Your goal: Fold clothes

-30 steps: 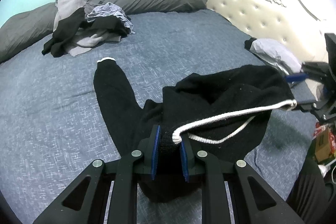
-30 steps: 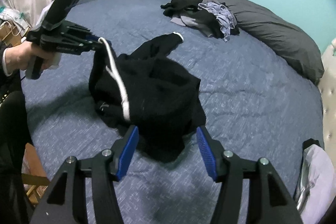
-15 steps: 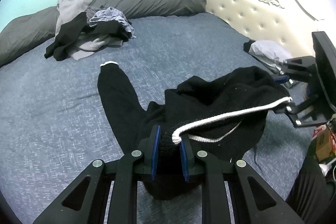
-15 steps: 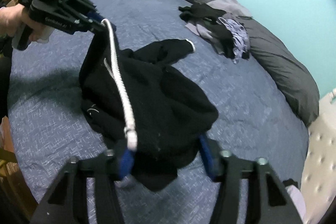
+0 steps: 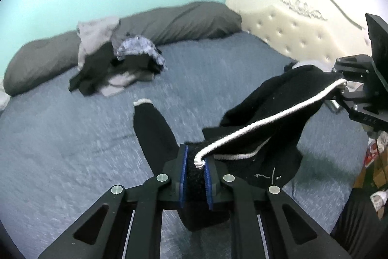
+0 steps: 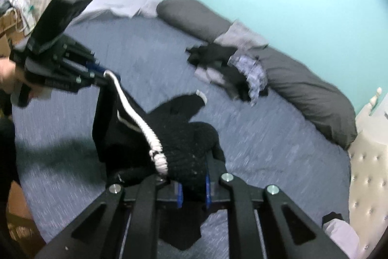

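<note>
Both-handed: left gripper [image 5: 196, 176] and right gripper [image 6: 192, 189] each clamp the black garment's [image 5: 262, 113] white-trimmed edge [image 5: 266, 119], lifting it off the bed [image 5: 72, 137], likely to spread it.

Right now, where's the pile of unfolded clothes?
The pile of clothes lies on the far side of the bed, against the grey pillows, beyond the black sweater; upper left in the left wrist view.

Each wrist camera looks close along its own jaws, from opposite ends of the black garment [image 5: 264, 118], facing across the bed [image 5: 60, 128]; both share the clothes pile [image 6: 230, 69].
</note>
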A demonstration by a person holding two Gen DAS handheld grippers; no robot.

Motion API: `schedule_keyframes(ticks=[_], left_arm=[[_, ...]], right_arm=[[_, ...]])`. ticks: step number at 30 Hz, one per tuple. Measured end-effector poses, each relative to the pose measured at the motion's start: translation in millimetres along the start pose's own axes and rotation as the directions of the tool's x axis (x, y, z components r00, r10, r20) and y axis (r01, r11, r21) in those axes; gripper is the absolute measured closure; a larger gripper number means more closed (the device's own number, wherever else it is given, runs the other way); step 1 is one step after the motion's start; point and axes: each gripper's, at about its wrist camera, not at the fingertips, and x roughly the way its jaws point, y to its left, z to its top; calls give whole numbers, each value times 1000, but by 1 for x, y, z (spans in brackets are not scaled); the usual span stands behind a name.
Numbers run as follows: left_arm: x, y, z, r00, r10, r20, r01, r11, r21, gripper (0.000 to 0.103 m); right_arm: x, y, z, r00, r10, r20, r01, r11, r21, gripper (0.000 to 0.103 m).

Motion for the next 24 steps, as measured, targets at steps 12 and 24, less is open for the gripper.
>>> schedule_keyframes(ticks=[12,24], left_arm=[[-116,-18,105,982,68,179,-79,996,51,92],[-244,-45,210,931,133,341,-173,981,87,92]], right_arm=[[-117,-33,104,977,-112,182,103,993,59,92],[-235,-59,184,923,-202,328,164,976,140,93]])
